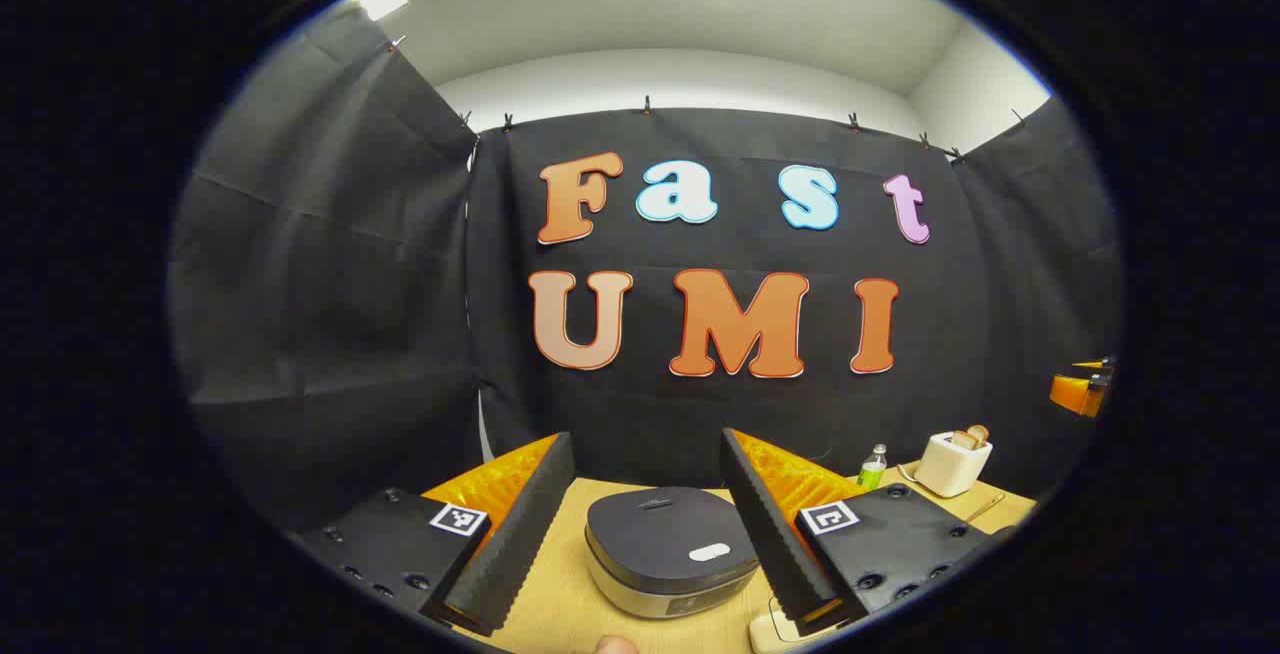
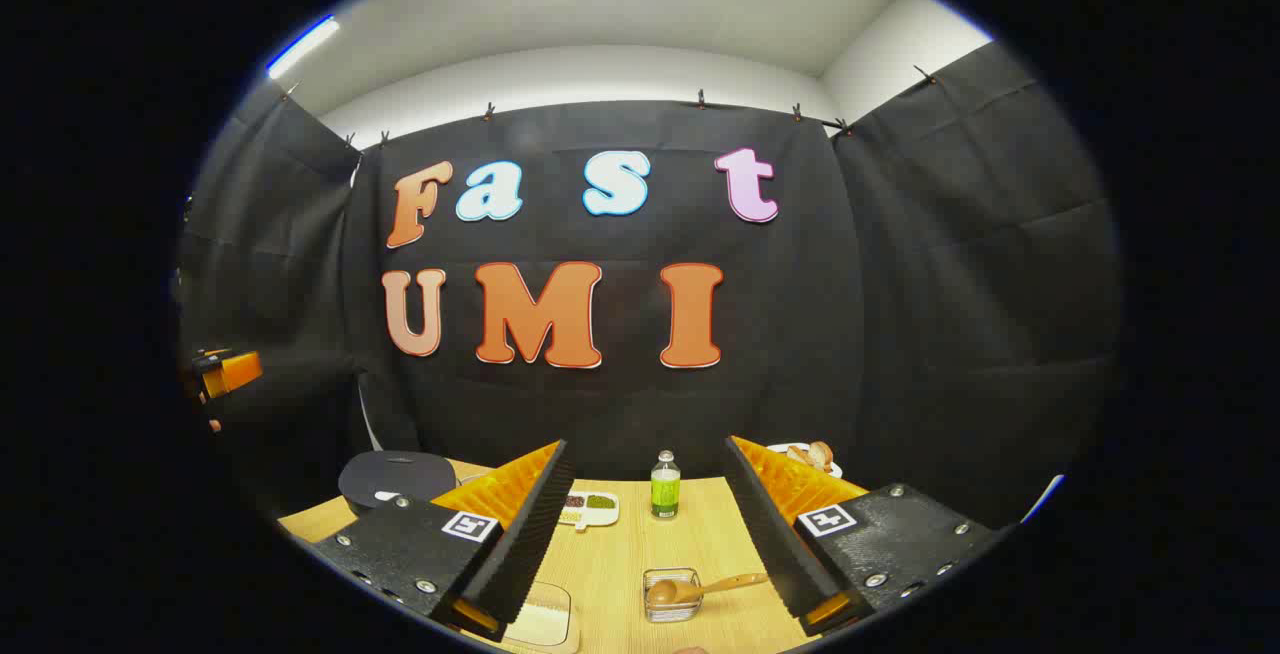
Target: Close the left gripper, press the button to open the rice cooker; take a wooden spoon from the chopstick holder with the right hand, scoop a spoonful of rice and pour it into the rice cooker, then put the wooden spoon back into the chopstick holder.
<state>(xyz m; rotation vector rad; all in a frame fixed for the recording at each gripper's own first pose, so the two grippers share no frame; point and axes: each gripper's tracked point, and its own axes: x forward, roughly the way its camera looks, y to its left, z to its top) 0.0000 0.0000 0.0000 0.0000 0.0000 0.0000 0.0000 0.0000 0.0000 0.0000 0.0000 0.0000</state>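
**Lid down, spoon waiting: both sets of fingers spread**

Left gripper view: my left gripper (image 1: 640, 524) has its fingers spread wide, gripping nothing. The rice cooker (image 1: 668, 552) sits on the table (image 1: 560, 604) between them, just ahead. It is squat and rounded, with a dark matte lid down and a pale oval button (image 1: 709, 552) on top. I judge the body heavy enough to stay put under a press, so bunched fingertips should come straight down on that button. Beyond the right finger stands the white chopstick holder (image 1: 950, 464).

Right gripper view: my right gripper (image 2: 645, 529) is released too. Between its fingers, near the tips, a wooden spoon (image 2: 700, 589) rests in a small clear dish (image 2: 672, 596); whether the dish holds rice I can't tell. The spoon looks light, stiff and smooth, so I'd grasp the handle mid-length.
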